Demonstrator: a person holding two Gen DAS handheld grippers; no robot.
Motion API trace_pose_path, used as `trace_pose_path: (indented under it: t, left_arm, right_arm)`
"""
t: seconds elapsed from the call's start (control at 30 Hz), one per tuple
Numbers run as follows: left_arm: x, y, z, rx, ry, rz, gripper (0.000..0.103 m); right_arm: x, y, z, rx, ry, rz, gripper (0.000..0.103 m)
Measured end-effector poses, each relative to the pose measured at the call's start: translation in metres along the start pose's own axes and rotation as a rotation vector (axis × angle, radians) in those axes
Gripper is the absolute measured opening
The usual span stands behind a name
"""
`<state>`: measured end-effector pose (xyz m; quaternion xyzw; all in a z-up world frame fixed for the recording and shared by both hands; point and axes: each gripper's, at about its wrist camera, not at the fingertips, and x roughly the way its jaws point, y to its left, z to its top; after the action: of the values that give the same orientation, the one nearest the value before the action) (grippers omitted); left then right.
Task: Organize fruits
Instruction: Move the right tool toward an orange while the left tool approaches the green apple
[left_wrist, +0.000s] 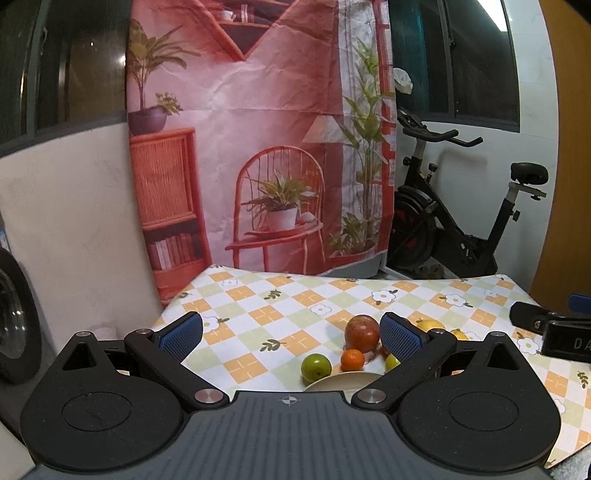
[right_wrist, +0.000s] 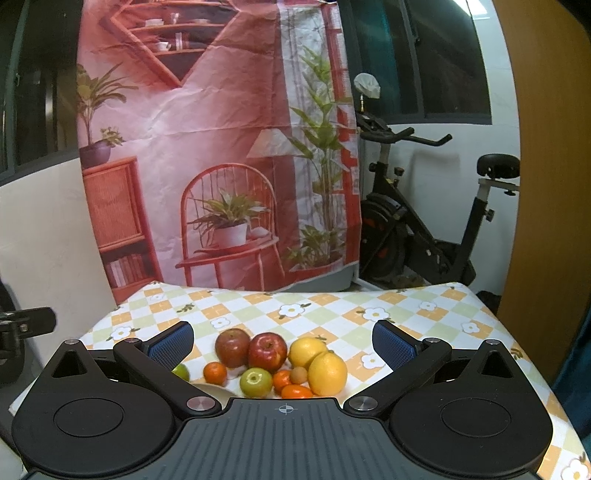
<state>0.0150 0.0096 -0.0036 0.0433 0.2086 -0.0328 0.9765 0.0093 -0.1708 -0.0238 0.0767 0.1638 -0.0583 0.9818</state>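
Observation:
Fruits lie on a checked tablecloth (right_wrist: 332, 314). In the right wrist view I see two red apples (right_wrist: 267, 350), two lemons (right_wrist: 327, 373), a green apple (right_wrist: 256, 382), small oranges (right_wrist: 215, 372) and a small brown fruit (right_wrist: 298, 375). A pale plate rim (left_wrist: 343, 380) lies just before them. My right gripper (right_wrist: 283, 345) is open and empty, above the pile. My left gripper (left_wrist: 291, 334) is open and empty, left of a red apple (left_wrist: 362, 333), a green fruit (left_wrist: 316, 367) and an orange (left_wrist: 352, 360).
A printed pink backdrop (left_wrist: 258, 147) hangs behind the table. An exercise bike (right_wrist: 424, 221) stands at the back right. The right gripper's body (left_wrist: 554, 328) shows at the right edge of the left wrist view. A wooden panel (right_wrist: 554, 184) is at the far right.

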Motion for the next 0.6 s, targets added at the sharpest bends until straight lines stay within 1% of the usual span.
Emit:
trace_pose_path:
  t: [0.27,0.33,0.4,0.43,0.5,0.6]
  left_arm:
    - [0.026,0.006,-0.006,0.003,-0.005,-0.009,0.101]
    - [0.032,0.007,-0.007,0.004,-0.003,-0.008,0.097]
    - [0.041,0.008,-0.008,0.002,0.007,-0.013,0.096]
    - [0.045,0.007,-0.009,0.002,0.012,-0.016,0.096]
    - [0.053,0.008,-0.011,0.001,0.017,-0.019,0.095]
    - [0.065,0.010,-0.016,-0.019,0.018,-0.059,0.094]
  right_arm:
    - [0.033,-0.043,-0.013,0.043,-0.038,-0.013,0.103]
    - [0.041,-0.053,-0.019,0.073,-0.068,0.006,0.103]
    - [0.049,-0.064,-0.028,0.114,-0.115,0.036,0.103]
    - [0.052,-0.068,-0.029,0.123,-0.125,0.040,0.103]
    - [0.061,-0.071,-0.036,0.101,-0.130,0.028,0.103]
    - [0.077,-0.067,-0.047,0.002,-0.119,0.007,0.103]
